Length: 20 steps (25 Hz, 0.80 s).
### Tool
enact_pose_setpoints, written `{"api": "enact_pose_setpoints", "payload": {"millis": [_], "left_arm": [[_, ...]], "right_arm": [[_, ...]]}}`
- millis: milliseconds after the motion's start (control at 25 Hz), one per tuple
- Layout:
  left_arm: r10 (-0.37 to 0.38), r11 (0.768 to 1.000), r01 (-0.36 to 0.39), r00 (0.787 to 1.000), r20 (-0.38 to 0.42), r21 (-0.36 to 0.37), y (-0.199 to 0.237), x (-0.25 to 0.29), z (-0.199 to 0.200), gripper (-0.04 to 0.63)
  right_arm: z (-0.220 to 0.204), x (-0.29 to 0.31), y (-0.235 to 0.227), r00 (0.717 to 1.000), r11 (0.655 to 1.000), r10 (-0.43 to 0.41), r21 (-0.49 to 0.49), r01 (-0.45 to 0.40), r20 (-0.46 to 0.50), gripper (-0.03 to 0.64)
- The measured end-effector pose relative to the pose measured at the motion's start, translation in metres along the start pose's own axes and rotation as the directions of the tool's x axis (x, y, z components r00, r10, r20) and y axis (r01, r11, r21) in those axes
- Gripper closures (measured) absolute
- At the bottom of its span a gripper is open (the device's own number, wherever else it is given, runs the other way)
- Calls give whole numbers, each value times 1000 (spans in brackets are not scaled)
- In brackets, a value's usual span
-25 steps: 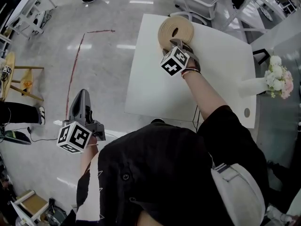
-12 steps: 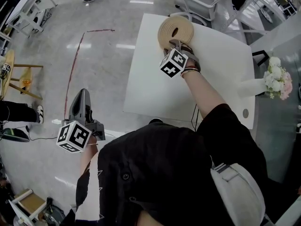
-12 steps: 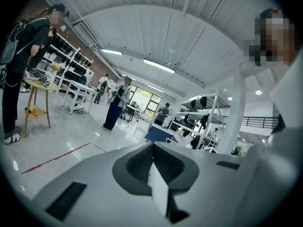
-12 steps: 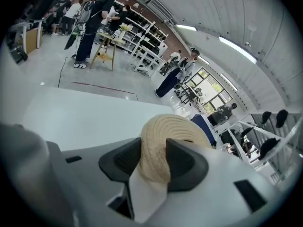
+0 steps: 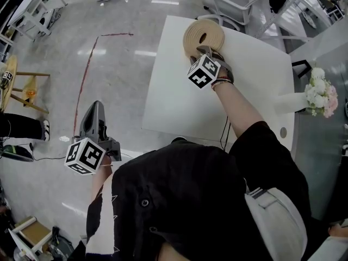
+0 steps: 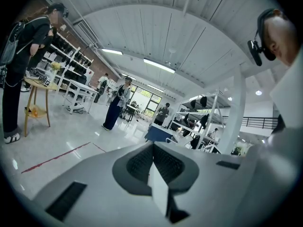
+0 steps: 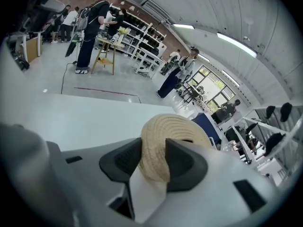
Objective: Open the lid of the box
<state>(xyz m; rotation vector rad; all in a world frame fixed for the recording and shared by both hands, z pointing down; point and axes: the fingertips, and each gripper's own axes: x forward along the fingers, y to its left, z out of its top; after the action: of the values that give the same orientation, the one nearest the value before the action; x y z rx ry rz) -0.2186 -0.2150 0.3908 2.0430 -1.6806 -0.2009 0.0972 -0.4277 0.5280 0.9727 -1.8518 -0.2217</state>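
Note:
A round woven straw box [image 5: 204, 37] with a domed lid [image 7: 175, 131] stands at the far edge of the white table [image 5: 174, 97]. My right gripper [image 5: 205, 50] reaches it from the near side. Its jaws are closing, and the near part of the lid sits between them [image 7: 155, 157], with both dark pads against the straw. My left gripper [image 5: 93, 113] hangs low over the floor, left of the table. Its jaws [image 6: 152, 162] are shut with nothing between them.
A white vase of pale flowers [image 5: 321, 94] stands at the table's right edge. A grey chair [image 5: 234, 4] is behind the table and a wooden stool [image 5: 22, 91] stands far left. Several people [image 7: 94, 27] stand among shelves across the room.
The right gripper has stayed at the woven box, shifting only slightly. The left gripper has not moved.

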Motion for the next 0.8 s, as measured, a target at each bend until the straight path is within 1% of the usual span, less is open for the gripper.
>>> {"api": "enact_pose_setpoints", "payload": {"millis": [160,440,640,800], "left_arm": [[-6,1000,6,1000,0,2,-2,3,1,586],[-13,1000,13,1000,3,-1,-4,6,2,586],[-26,1000,26,1000,5,-5,-5,9,3,586],[-34,999,34,999,11,-6,-5,10,5,586]], "right_arm": [[0,-3,-1,1000,1000,15,21,-15,3,456],[3,-12,-9,999,994,35,105,-39,40,456],[7,-17,-12,997,985,45,165,-55,59,456],[9,-21,-15,996,971,48,231,-64,77,459]]}}
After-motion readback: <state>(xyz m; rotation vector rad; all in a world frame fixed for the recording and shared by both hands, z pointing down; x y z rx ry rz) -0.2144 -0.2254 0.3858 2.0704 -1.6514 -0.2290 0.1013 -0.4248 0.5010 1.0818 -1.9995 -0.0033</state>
